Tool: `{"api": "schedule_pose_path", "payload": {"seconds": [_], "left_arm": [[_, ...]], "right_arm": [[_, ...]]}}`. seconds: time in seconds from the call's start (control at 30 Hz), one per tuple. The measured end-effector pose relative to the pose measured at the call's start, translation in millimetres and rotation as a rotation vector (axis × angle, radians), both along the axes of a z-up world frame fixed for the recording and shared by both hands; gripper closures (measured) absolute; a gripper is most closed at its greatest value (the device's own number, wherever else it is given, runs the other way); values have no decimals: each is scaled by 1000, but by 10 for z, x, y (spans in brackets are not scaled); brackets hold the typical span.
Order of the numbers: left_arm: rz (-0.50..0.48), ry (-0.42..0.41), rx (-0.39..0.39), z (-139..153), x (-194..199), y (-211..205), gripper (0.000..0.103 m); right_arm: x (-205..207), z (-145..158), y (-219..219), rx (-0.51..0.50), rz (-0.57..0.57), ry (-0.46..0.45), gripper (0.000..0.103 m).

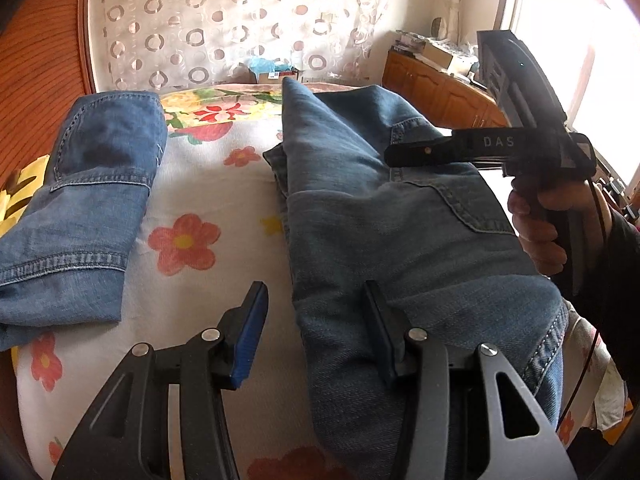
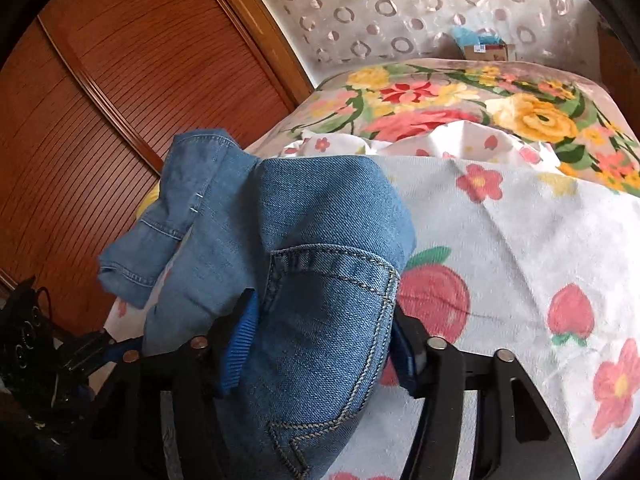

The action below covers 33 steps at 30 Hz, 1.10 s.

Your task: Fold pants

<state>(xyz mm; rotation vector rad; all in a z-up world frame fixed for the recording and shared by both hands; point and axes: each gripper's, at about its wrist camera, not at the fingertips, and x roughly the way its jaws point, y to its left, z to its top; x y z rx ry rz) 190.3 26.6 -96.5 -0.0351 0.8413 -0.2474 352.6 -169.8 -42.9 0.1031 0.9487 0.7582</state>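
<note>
A pair of blue jeans (image 1: 400, 232) lies lengthwise on the flowered sheet (image 1: 208, 184), back pocket up. My left gripper (image 1: 316, 328) is open and low over the jeans' left edge. One of its pads is above the sheet, the other above the denim. A hand (image 1: 540, 224) holds my right gripper (image 1: 394, 154) at the pocket end of the jeans. In the right wrist view, a thick bunch of pocket denim (image 2: 320, 280) fills the right gripper (image 2: 320, 344), with both pads pressed against it.
A second pair of jeans (image 1: 92, 200), folded, lies on the sheet's left side, also seen as a blue bundle (image 2: 176, 216). A wooden wardrobe (image 2: 100, 120) is beyond it. Patterned curtain and a small box (image 1: 272, 74) are at the bed's far end. A wooden cabinet (image 1: 432, 84) and window (image 1: 580, 40) are on the right.
</note>
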Motion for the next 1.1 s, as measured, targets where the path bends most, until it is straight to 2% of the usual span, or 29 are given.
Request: {"api": "schedule_pose_path", "payload": {"seconds": [0.1, 0.2, 0.37, 0.6, 0.83, 0.93, 1.1], "left_arm": [[3, -2, -1, 15, -19, -5, 54], [7, -6, -2, 42, -71, 8, 54], [38, -28, -44, 136, -169, 137, 54], [126, -112, -108, 424, -351, 554, 54], [251, -257, -148, 912, -725, 1185, 54], [310, -314, -134, 1143, -854, 1476, 54], [405, -408, -97, 1521, -1088, 1884, 54]], "right_arm": [[-34, 68, 6, -2, -3, -12, 78], [-141, 266, 76, -15, -9, -57, 82], [-387, 769, 346, -7, 50, -151, 83], [-714, 1498, 1035, -73, 151, -314, 84], [-967, 1949, 1848, -143, 246, -420, 84], [-1062, 2113, 2220, -124, 296, -445, 84], [-1103, 2366, 2794, -14, 397, -419, 84]]}}
